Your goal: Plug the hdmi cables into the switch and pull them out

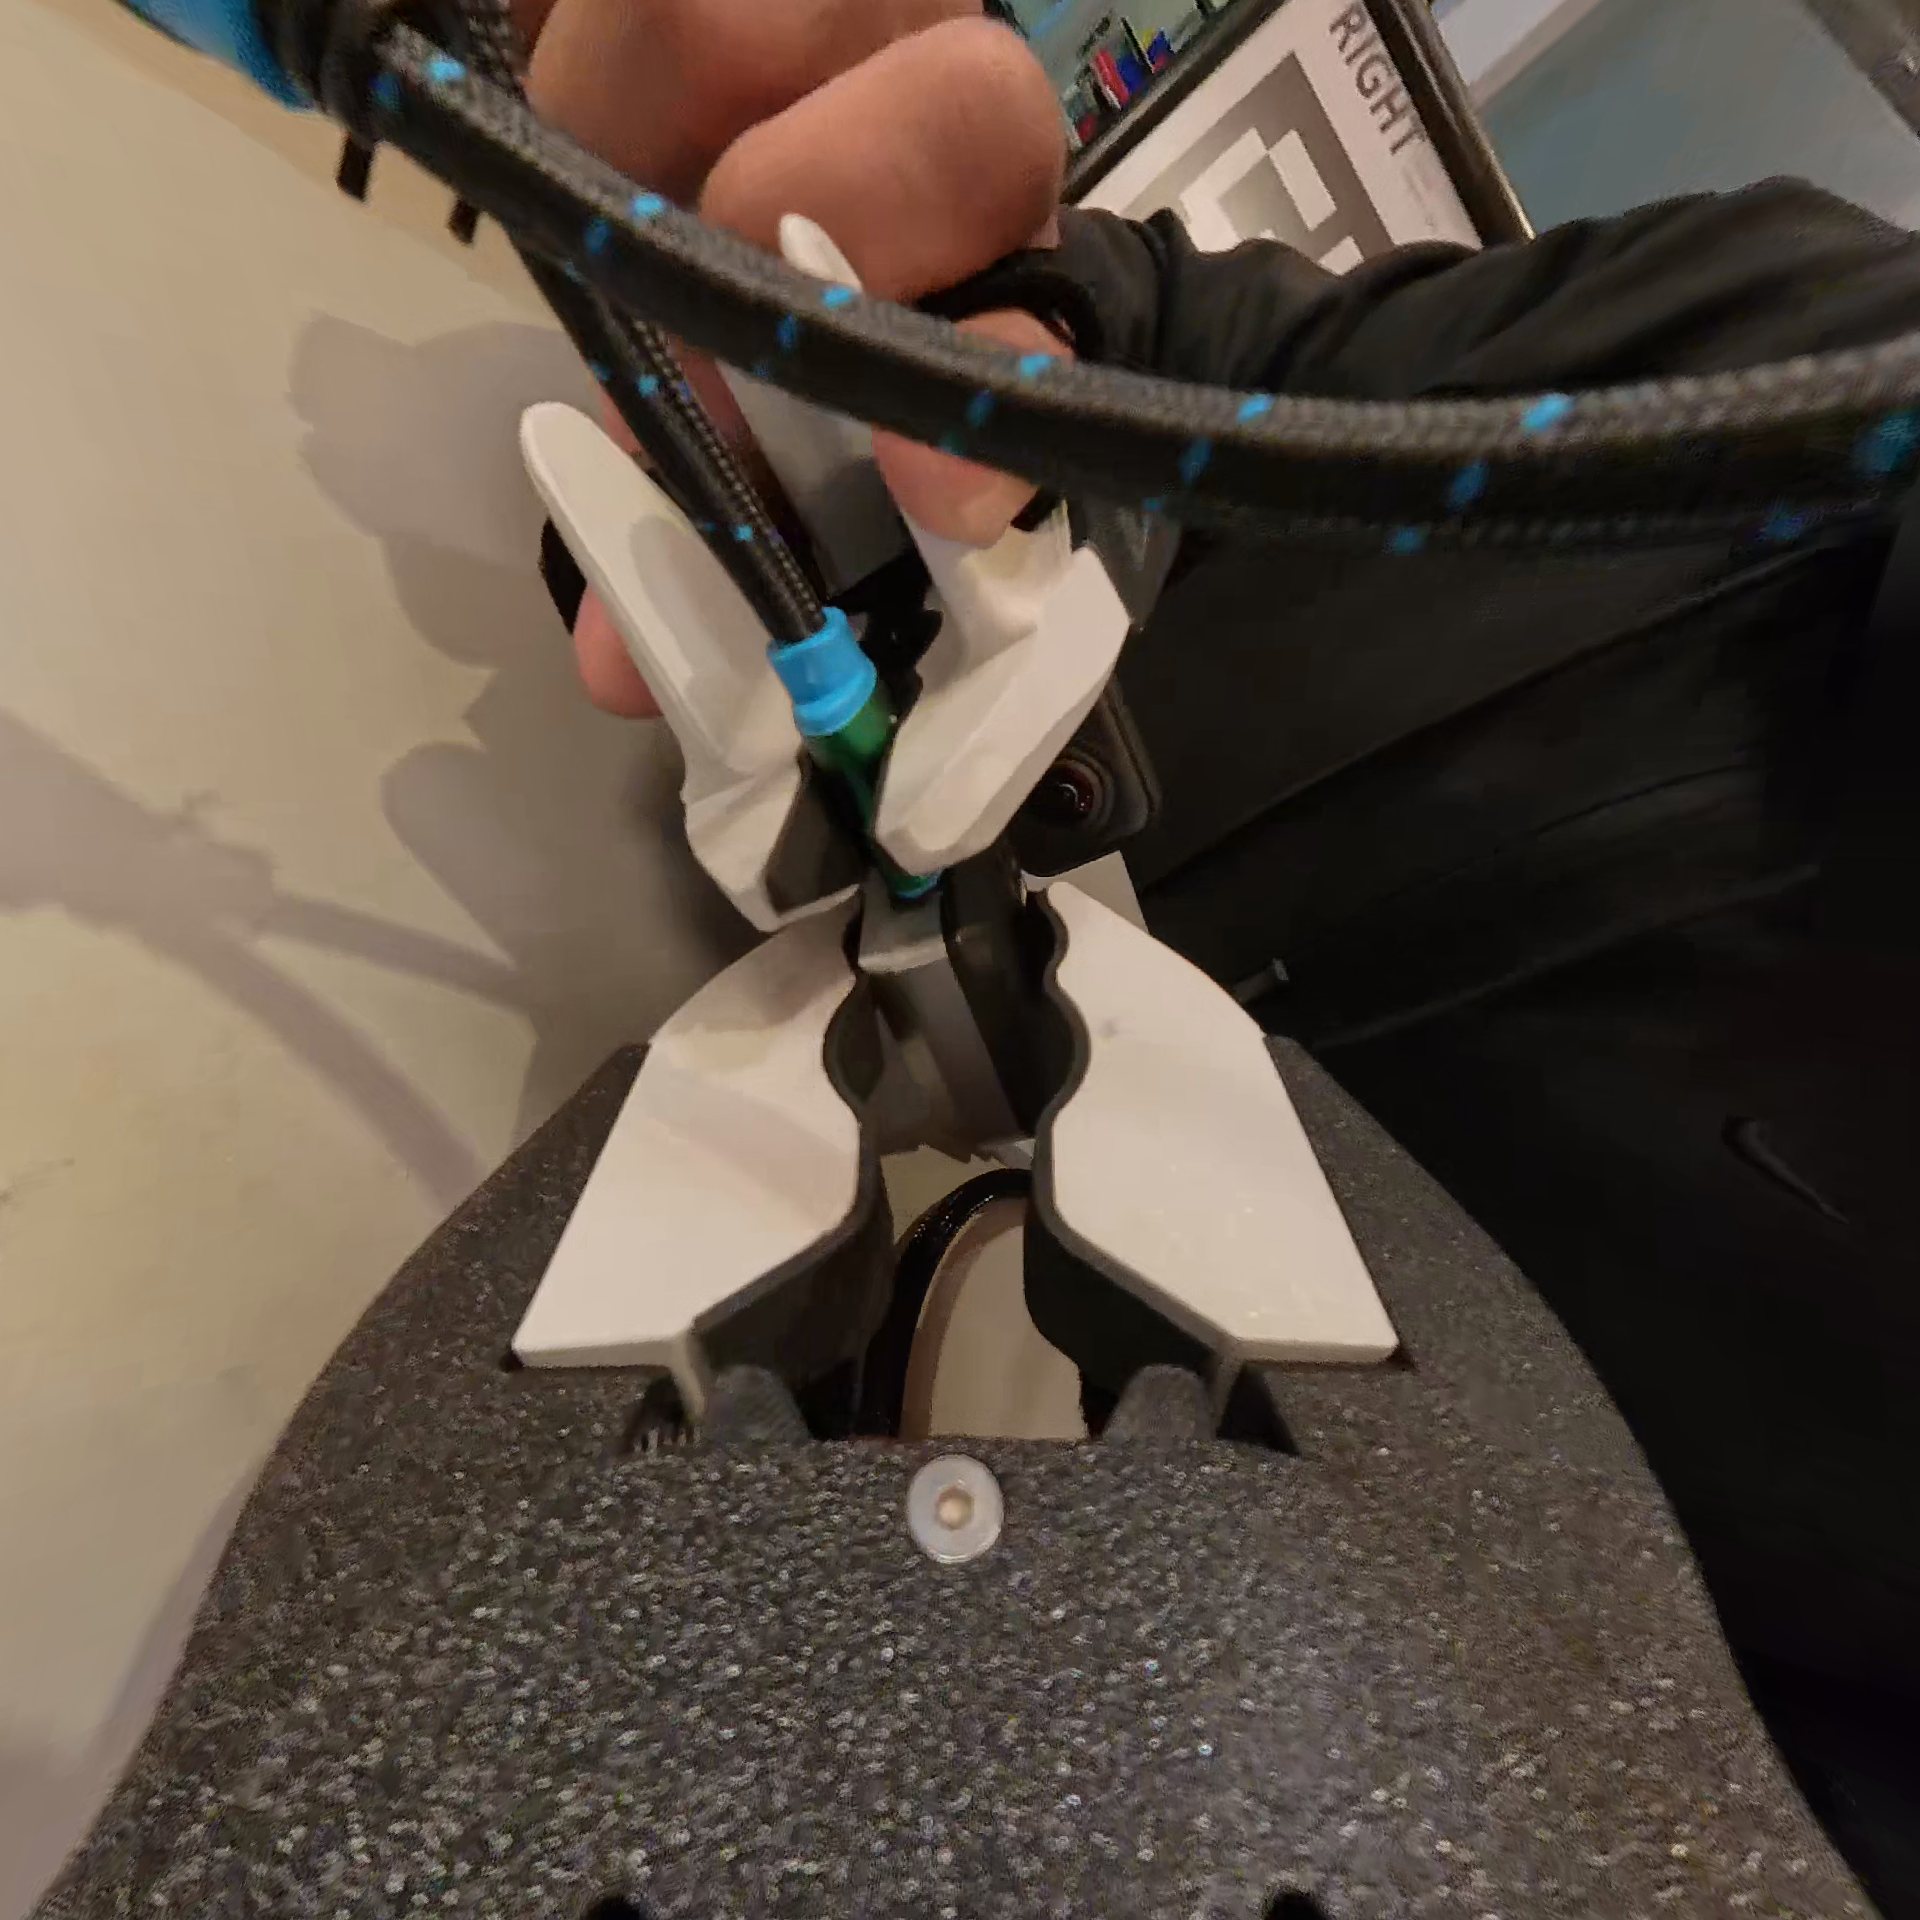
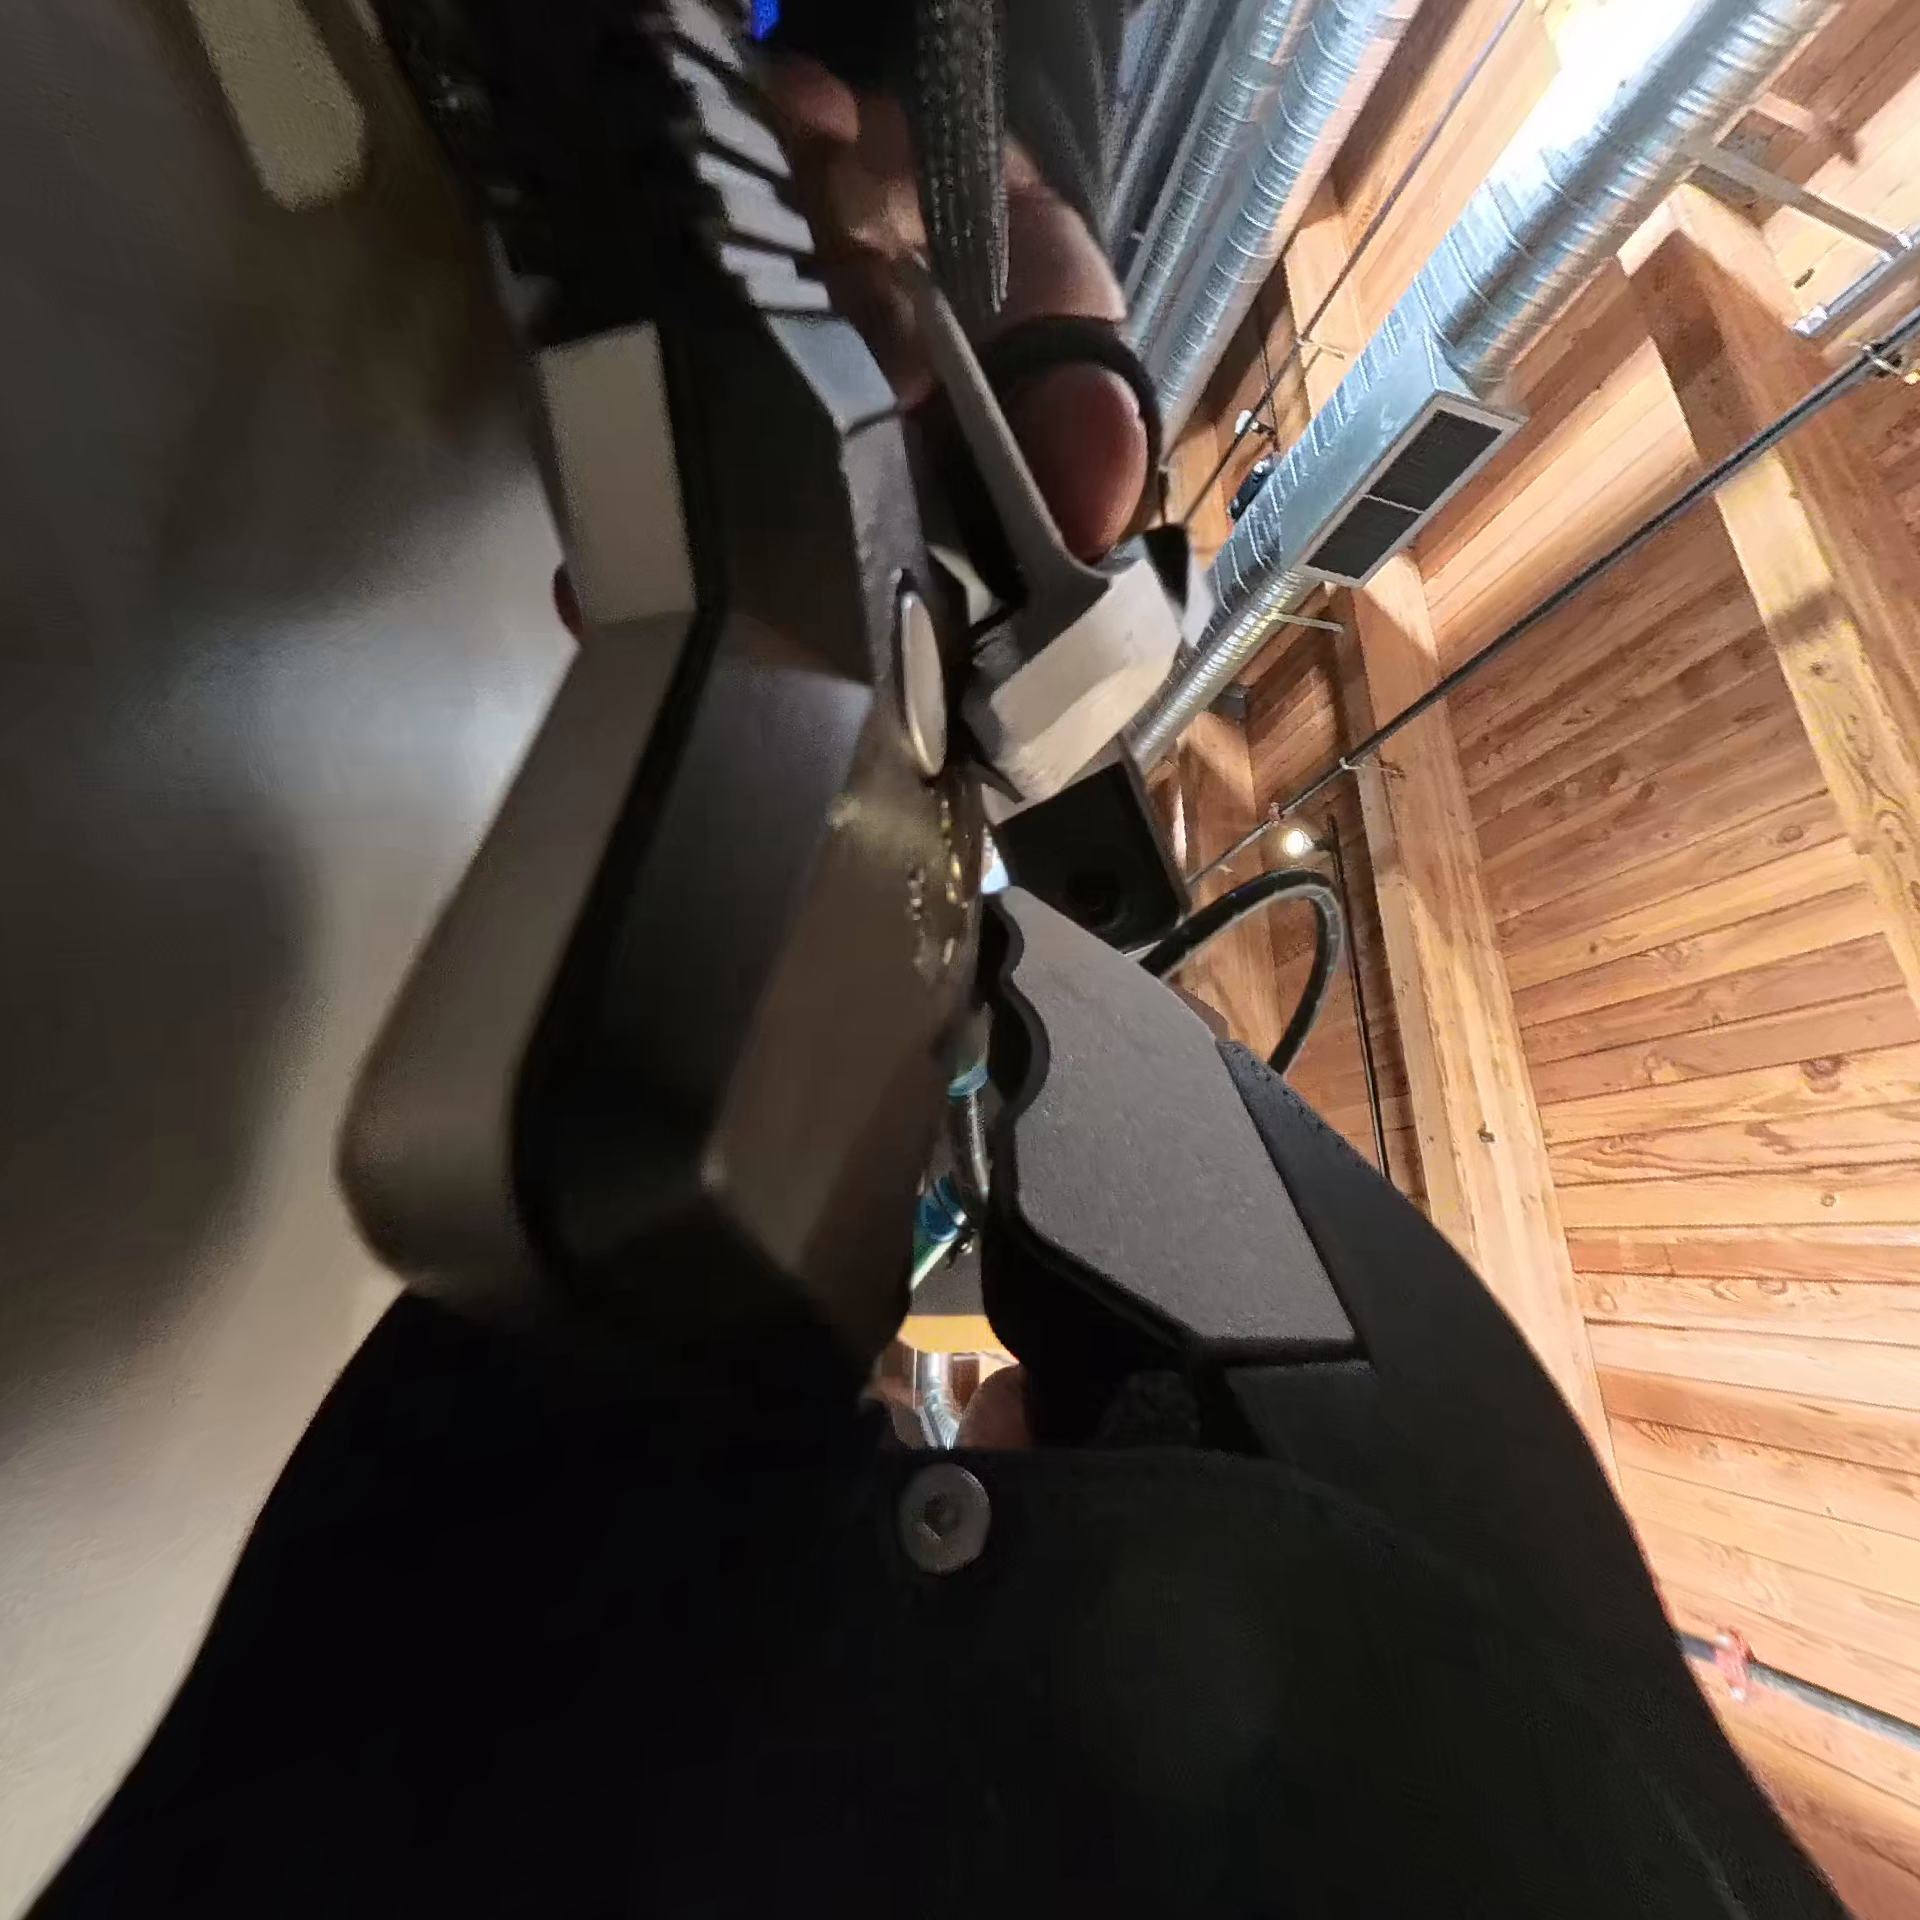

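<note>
In the left wrist view my left gripper (image 1: 945, 966) is shut on the small grey HDMI switch (image 1: 914, 1039), held in the air. My right gripper (image 1: 862, 862) faces it from above, shut on a green HDMI plug (image 1: 847, 758) with a blue collar. The plug's tip meets the switch's upper end. Its black braided cable with blue flecks (image 1: 1039, 416) loops across the top. In the right wrist view my right gripper (image 2: 966, 966) shows the plug (image 2: 961, 1081) only as a sliver between its fingers. The switch's dark face (image 2: 914, 862) lies just ahead, with a white finger of the left gripper (image 2: 1070, 665) beside it.
A hand (image 1: 790, 135) holds the right gripper. A dark sleeve (image 1: 1558, 332) fills the right side. A beige surface (image 1: 208, 727) lies to the left. A thin black cable (image 1: 935, 1247) curls under the switch. Wooden beams and metal ducts (image 2: 1455, 312) show in the right wrist view. Spacing between my two grippers at the tips: around 7 cm.
</note>
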